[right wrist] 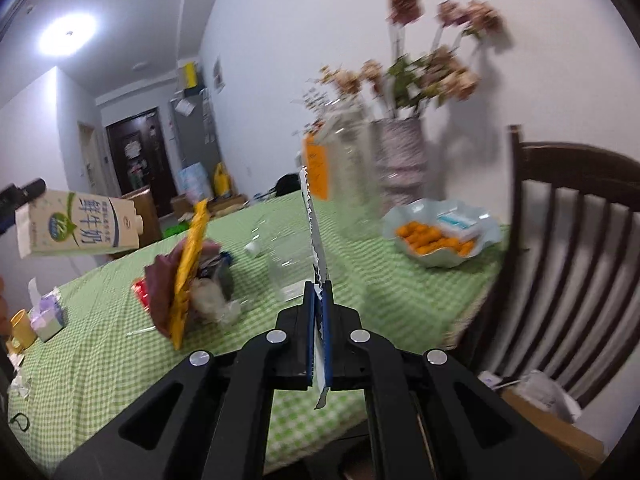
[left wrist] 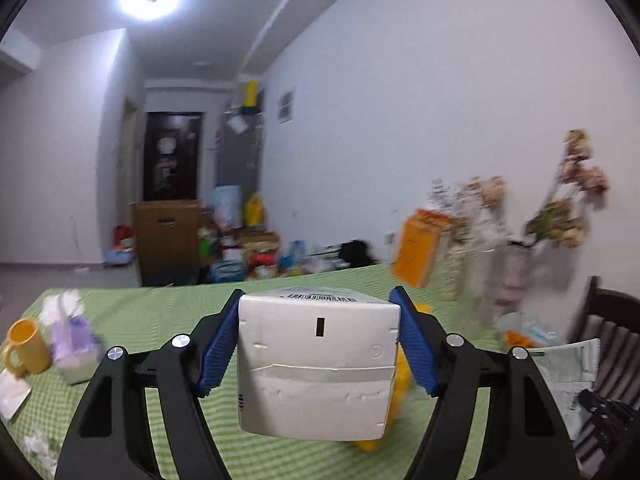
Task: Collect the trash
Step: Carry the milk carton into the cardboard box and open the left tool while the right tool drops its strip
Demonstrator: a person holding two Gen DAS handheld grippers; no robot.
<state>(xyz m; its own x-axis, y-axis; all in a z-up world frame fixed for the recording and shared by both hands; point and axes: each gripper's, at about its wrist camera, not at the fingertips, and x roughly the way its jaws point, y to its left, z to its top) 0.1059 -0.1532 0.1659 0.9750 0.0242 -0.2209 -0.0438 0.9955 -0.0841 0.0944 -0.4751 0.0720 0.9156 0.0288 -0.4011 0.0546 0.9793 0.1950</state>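
My left gripper [left wrist: 316,312] is shut on a white milk carton [left wrist: 316,364], held bottom-first above the green checked table [left wrist: 160,312]. The same carton [right wrist: 78,222] shows in the right wrist view, in the air at the left. My right gripper [right wrist: 318,300] is shut on a thin silver wrapper with a serrated edge [right wrist: 314,232], held upright above the table [right wrist: 360,288]. A pile of trash lies on the table: a yellow packet [right wrist: 188,268], a purple wrapper [right wrist: 160,292], crumpled paper [right wrist: 212,300] and a red packet [right wrist: 141,294].
A yellow mug [left wrist: 26,346] and tissue box [left wrist: 74,346] stand at the table's left. Vases of dried flowers [right wrist: 396,152], an orange carton [left wrist: 420,252], a bowl of orange snacks [right wrist: 440,236] and a clear bottle [right wrist: 280,264] are at the right. A dark wooden chair [right wrist: 572,248] stands by the table's edge.
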